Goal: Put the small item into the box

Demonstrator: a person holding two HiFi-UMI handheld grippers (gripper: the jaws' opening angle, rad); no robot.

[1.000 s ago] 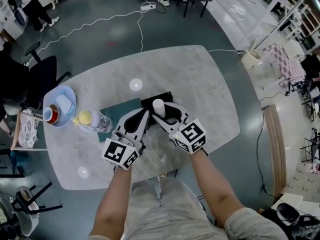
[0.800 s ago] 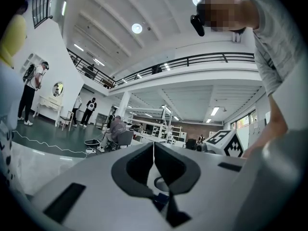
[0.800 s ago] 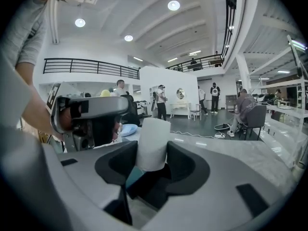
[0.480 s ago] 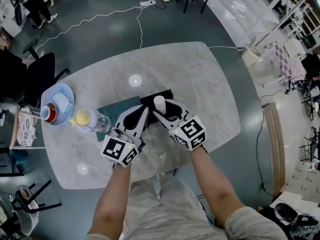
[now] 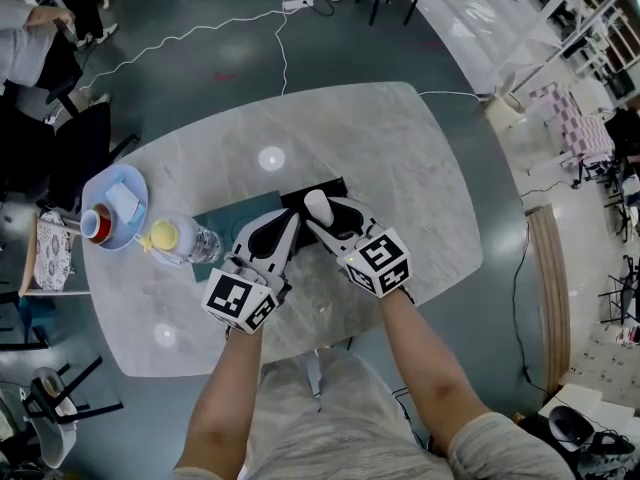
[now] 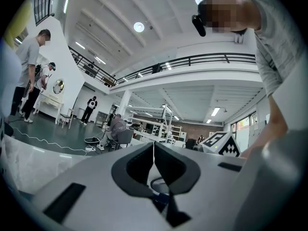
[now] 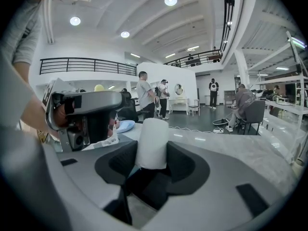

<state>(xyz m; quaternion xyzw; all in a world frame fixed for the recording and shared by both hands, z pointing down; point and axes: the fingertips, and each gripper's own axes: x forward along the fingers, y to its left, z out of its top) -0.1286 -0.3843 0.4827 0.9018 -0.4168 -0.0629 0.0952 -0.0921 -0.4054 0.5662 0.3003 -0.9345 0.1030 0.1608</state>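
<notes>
My right gripper (image 5: 317,214) is shut on a small white cylinder (image 5: 316,206), which stands upright between its jaws (image 7: 152,143). The cylinder hangs at the near edge of a black box (image 5: 325,189) in the middle of the marble table (image 5: 400,158). A teal flat piece (image 5: 228,221) lies just left of the box. My left gripper (image 5: 287,224) is close beside the right one, over the teal piece. Its jaws meet in the left gripper view (image 6: 154,154) with nothing seen between them. The left gripper's body (image 7: 84,114) also fills the left of the right gripper view.
A blue plate (image 5: 133,183) with a red cup (image 5: 99,225) sits at the table's left end. A clear bottle with a yellow cap (image 5: 172,236) lies next to it. Chairs and people stand to the left, and cables run across the floor beyond the table.
The right gripper with the white cylinder has edged slightly towards the black box. The left gripper has hardly moved.
</notes>
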